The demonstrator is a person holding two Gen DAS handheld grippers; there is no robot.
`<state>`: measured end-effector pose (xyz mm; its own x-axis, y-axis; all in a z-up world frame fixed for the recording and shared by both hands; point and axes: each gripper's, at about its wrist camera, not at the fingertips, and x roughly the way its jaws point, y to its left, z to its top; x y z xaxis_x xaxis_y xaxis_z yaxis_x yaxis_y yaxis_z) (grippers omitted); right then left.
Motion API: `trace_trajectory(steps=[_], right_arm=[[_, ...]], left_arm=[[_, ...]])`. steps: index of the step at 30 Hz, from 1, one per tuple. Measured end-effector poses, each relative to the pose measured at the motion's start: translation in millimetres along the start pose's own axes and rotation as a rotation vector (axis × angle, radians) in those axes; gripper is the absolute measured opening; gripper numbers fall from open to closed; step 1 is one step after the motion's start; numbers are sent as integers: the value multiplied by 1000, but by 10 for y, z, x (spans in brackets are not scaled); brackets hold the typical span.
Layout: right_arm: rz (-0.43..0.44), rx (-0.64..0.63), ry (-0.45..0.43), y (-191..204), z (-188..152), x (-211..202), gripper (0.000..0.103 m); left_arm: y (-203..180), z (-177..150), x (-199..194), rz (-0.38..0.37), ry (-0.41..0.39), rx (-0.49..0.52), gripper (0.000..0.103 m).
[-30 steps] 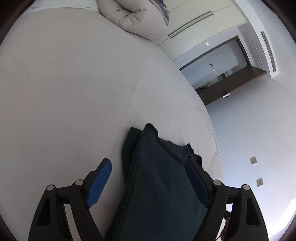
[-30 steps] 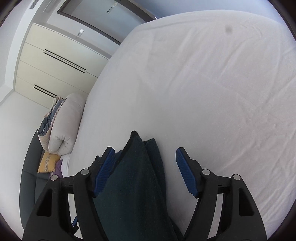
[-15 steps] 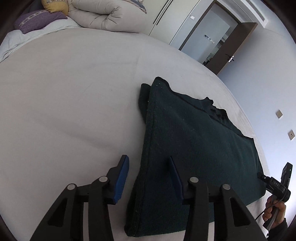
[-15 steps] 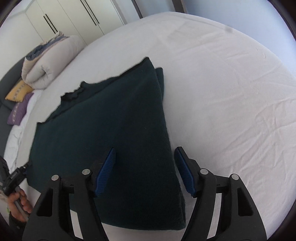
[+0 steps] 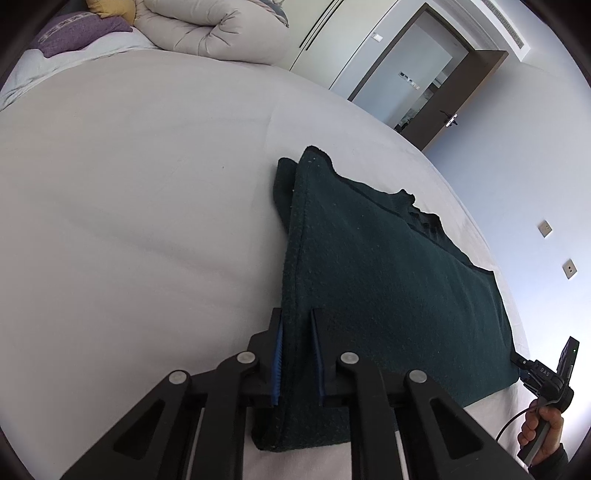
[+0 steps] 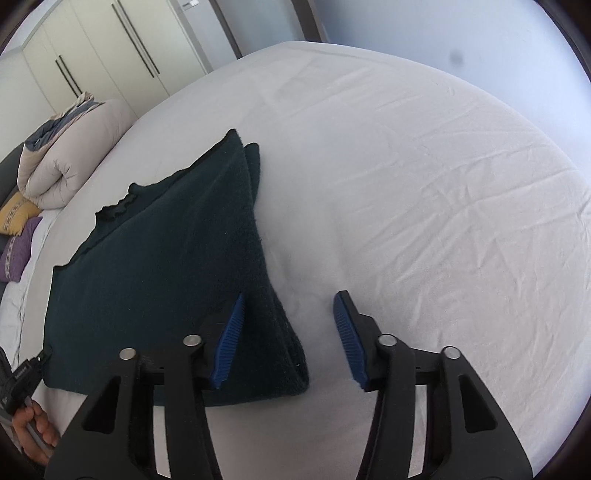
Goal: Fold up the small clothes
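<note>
A dark green knitted garment [image 5: 388, 280] lies folded flat on the white bed sheet [image 5: 129, 221]. My left gripper [image 5: 295, 332] is shut on the garment's near left edge, with the cloth pinched between its blue pads. In the right wrist view the same garment [image 6: 159, 258] lies left of centre. My right gripper [image 6: 288, 321] is open over the garment's near right corner; its left pad is above the cloth, its right pad above bare sheet [image 6: 424, 184]. The other hand-held gripper shows at the frame edges [image 5: 546, 384] [image 6: 22, 373].
A rolled beige duvet [image 5: 214, 33] and purple and yellow pillows [image 5: 74, 33] lie at the head of the bed. White wardrobes [image 6: 110, 55] and an open dark door [image 5: 461, 96] stand beyond. The duvet also shows in the right wrist view [image 6: 70, 158].
Both grippers have drawn back to the garment's near edge. My left gripper has closed on the left edge. My right gripper has stayed open and shifted right to the corner.
</note>
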<state>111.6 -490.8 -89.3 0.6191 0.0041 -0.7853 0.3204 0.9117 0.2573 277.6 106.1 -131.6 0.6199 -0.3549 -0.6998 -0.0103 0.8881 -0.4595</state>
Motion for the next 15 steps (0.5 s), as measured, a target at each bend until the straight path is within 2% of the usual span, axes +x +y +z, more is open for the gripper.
trace_trajectory(steps=[2,3,6,9,15], right_arm=[[-4,-27,0,66,-37,-20,29],[-14,-49,-4,111,-44,-19,22],[-61,-98,-33,209,-70,-74,14],[-69,-101,-49,205,-84,-140,10],[-73,-95,-52,183,-116,-196,9]], left_arm=[[-26,-4,-9,14,4,17,12],[-47,-10,-19,25,3,29,12],[-128,-36,-55,65,-3,77,11],[-157,-54,-80,85,-3,96,11],[-126,-75,-104,89,9,84,10]])
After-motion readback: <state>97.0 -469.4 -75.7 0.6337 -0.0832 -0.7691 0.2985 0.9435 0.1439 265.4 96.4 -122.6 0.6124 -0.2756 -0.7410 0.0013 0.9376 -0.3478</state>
